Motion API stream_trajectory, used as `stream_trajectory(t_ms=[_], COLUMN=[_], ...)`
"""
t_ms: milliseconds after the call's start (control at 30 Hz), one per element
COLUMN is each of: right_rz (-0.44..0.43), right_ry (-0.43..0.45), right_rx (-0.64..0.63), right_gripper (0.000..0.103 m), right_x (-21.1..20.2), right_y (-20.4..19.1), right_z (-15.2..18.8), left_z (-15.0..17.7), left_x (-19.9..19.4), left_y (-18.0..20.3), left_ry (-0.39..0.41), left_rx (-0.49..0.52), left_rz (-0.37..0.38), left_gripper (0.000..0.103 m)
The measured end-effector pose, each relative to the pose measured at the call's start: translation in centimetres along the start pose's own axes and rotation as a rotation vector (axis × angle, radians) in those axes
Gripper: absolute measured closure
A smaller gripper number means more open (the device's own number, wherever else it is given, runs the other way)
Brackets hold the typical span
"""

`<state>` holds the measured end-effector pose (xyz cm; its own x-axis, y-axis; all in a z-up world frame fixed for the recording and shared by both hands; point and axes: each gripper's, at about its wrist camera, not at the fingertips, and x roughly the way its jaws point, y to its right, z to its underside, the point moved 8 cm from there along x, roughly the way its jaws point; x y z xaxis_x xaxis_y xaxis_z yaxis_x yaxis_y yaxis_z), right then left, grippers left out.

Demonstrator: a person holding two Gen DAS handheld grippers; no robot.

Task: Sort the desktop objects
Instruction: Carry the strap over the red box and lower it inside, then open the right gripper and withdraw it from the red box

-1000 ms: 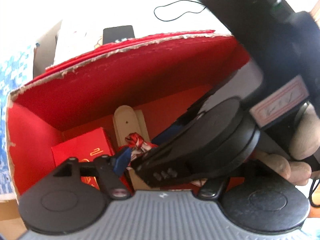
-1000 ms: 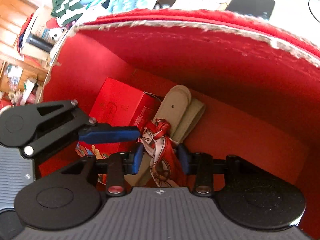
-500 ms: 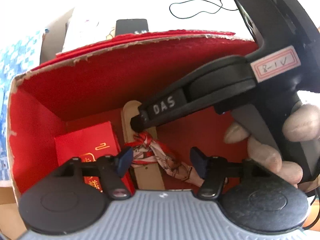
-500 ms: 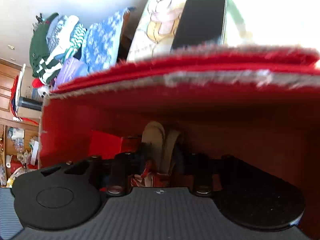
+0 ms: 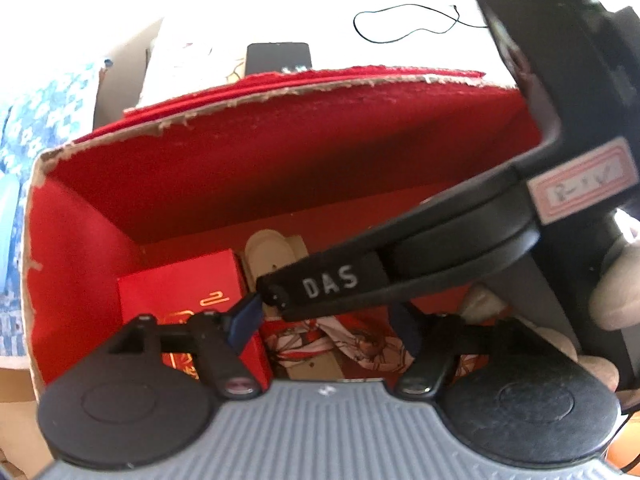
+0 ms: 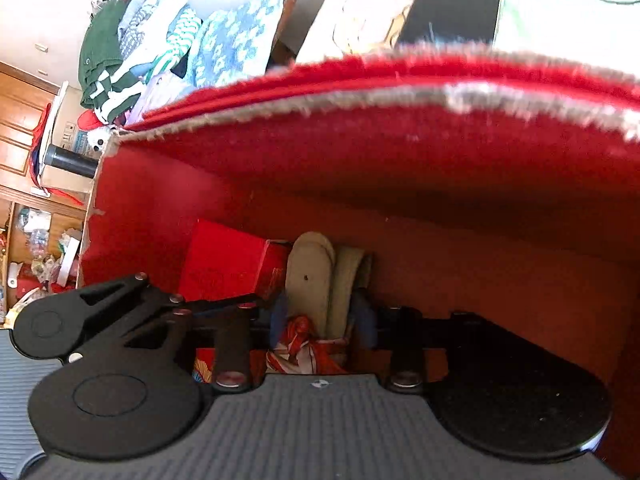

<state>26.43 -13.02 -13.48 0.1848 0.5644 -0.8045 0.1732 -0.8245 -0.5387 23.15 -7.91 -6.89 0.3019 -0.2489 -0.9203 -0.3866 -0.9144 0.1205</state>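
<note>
A red-and-white patterned scarf (image 5: 340, 346) lies on the floor of an open red box (image 5: 280, 152) with a torn rim. Beside it are a small red carton (image 5: 180, 284) and flat beige pieces (image 5: 268, 248). My left gripper (image 5: 326, 326) hangs over the scarf, its jaws opening and its pads clear of the cloth. My right gripper (image 6: 320, 318) is also inside the box (image 6: 360, 160), jaws opening, with the scarf (image 6: 304, 346) and the beige pieces (image 6: 310, 280) between its fingers, untouched. One of the right gripper's fingers (image 5: 332, 286) crosses the left wrist view.
A black phone (image 6: 448, 12) lies on the white table behind the box, with a thin black cable (image 5: 400, 20) farther back. Piled clothes (image 6: 132, 52) sit at the far left. A person's hand (image 5: 616, 304) holds the right tool. The box walls close in on both grippers.
The scarf, bunched up a second ago, now lies spread on the box floor. The right gripper rose, then dipped back in, and its jaws narrowed and widened. The left gripper's jaws widened slightly.
</note>
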Motion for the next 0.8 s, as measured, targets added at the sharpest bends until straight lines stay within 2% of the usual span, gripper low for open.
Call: stream_trajectory(t_ms=[100, 200, 233, 300, 367, 533, 600, 733, 800], right_rz=[-0.008, 0.06, 0.092, 0.129, 0.13, 0.179, 0.215, 0.29, 0.284], right_ry=[0.027, 0.06, 0.074, 0.1, 0.123, 0.191, 0.229, 0.307, 0.313], right_rx=[0.038, 0.042, 0.037, 0.039, 0.063, 0.136, 0.162, 0.178, 0.182], right_gripper=[0.052, 0.042, 0.039, 0.032, 0.032, 0.036, 0.041, 0.042, 0.042], right_x=[-0.8, -1.8, -2.2, -3.1, -3.8, -5.4, -5.8, -7.2, -7.4], right_y=[-0.1, 0.1, 0.1, 0.2, 0.5, 1.3, 1.3, 1.7, 1.6], right_z=[-0.3, -0.3, -0.4, -0.3, 0.0, 0.8, 1.2, 2.4, 3.1], left_z=[0.2, 0.0, 0.0, 0.0, -0.2, 0.4, 0.1, -0.2, -0.2], left_x=[-0.2, -0.7, -0.8, -1.0, -1.0, -0.7, -0.3, -0.2, -0.3], left_y=[-0.1, 0.0, 0.0, 0.0, -1.0, -1.9, -1.4, -1.9, -1.9], left_ry=[0.015, 0.047, 0.06, 0.066, 0.059, 0.078, 0.087, 0.104, 0.113], left_rx=[-0.007, -0.001, -0.001, -0.01, -0.021, -0.016, -0.016, -0.02, -0.021], left_rz=[0.001, -0.017, -0.025, -0.036, -0.055, -0.1, -0.117, -0.142, -0.157], left_gripper=[0.023, 0.012, 0.011, 0.017, 0.022, 0.028, 0.028, 0.028, 0.028])
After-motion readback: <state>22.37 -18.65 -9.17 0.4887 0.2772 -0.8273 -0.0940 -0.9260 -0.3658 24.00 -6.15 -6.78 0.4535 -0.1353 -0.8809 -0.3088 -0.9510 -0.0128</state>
